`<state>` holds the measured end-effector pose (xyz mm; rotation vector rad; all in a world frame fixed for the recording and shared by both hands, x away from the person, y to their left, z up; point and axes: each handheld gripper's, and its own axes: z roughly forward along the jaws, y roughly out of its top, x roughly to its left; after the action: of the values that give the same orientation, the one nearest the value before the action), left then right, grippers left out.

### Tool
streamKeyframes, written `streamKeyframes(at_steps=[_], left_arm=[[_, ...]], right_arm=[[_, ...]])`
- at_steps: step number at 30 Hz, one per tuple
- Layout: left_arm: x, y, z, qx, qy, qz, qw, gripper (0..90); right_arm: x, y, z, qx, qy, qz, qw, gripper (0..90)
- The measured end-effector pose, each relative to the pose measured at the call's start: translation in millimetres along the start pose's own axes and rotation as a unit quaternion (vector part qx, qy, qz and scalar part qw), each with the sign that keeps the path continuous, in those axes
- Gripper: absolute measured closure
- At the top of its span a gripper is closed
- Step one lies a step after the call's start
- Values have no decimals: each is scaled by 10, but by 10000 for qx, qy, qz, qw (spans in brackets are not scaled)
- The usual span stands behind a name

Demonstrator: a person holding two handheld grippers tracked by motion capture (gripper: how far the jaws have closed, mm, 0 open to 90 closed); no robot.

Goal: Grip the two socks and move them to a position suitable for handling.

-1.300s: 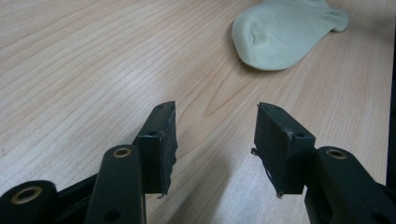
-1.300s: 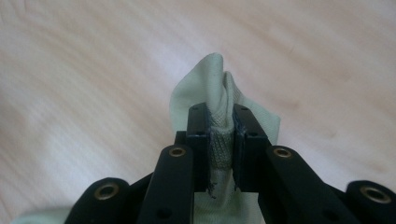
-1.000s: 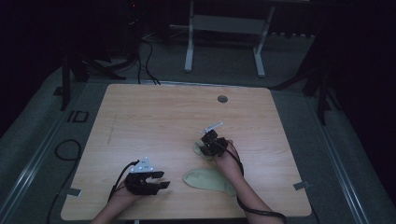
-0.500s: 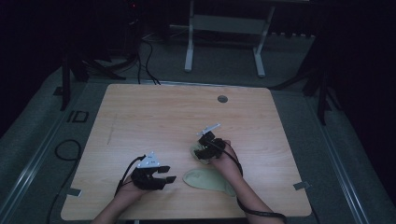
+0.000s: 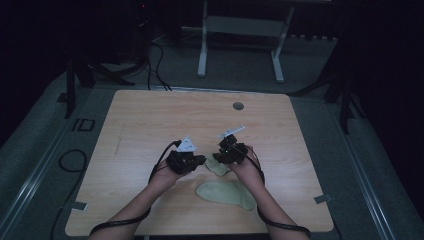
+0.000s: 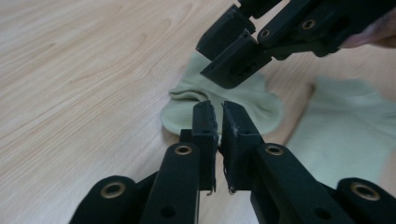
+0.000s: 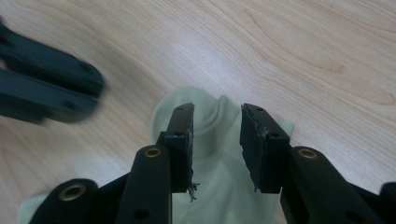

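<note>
Two pale green socks lie on the wooden table. The nearer sock lies flat by the front edge. The farther, crumpled sock lies between my two grippers. My left gripper hovers just left of it, its jaws shut with nothing between them; the crumpled sock lies just beyond their tips. My right gripper points down over that sock. Its jaws have just been closing but still stand apart above the cloth, pads clear of it.
A small round grommet sits near the table's far edge. In the left gripper view the flat sock lies to the right and the right gripper's jaws cross the top. A metal stand and cables are on the floor beyond.
My left hand has moved right and away from the front edge, up to the crumpled sock, and its jaws have shut. The right gripper stays over the sock.
</note>
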<state>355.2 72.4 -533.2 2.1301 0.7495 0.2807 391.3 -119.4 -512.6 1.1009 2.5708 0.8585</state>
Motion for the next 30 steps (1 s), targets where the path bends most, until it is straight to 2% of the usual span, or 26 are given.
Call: streamKeyframes(at_steps=[1,2,4,7,9,10,11,12,14,16,18,23,25,26,27,28,30], left_arm=[[20,3,54,98,-40,-27,9999,873],[20,3,54,98,-40,-27,9999,889],[72,-19,194,327,-32,-89,9994,889],[97,-51,294,560,-1,-81,9984,889],[98,-66,336,700,68,-35,9975,889],[98,-66,336,700,68,-35,9975,889],[95,-75,348,702,99,-51,9975,889],[95,-75,348,702,99,-51,9975,889],[96,-51,302,528,129,-95,9985,889],[103,-33,281,478,109,-122,9987,889],[109,22,247,306,62,-205,9993,889],[130,65,320,257,-13,-362,9990,890],[180,73,351,201,-81,-566,9982,890],[180,73,351,201,-81,-566,9982,890],[239,83,378,153,-192,-829,9963,890],[256,89,392,143,-223,-913,9955,890],[261,98,425,214,-244,-916,9953,890]], right_arm=[[0,10,24,28,12,40,10000,647],[-4,17,50,39,17,24,10000,652],[1,23,102,99,17,43,9999,656],[4,17,189,199,26,57,9998,671],[8,6,238,283,36,84,9996,714],[8,6,238,283,36,84,9996,714],[4,-5,275,339,63,58,9994,763],[2,-11,287,366,56,53,9993,774],[-2,-14,300,413,52,69,9991,803],[-2,-12,303,420,38,58,9991,807],[9,-6,312,447,-3,-41,9990,828],[10,-15,320,418,-3,-23,9991,833],[16,-18,319,413,-14,-9,9991,833],[19,-19,319,409,-21,1,9992,833],[24,-20,319,408,-37,-7,9992,833],[30,-21,320,406,-54,-21,9992,833],[35,-26,321,395,-66,-20,9992,833]])
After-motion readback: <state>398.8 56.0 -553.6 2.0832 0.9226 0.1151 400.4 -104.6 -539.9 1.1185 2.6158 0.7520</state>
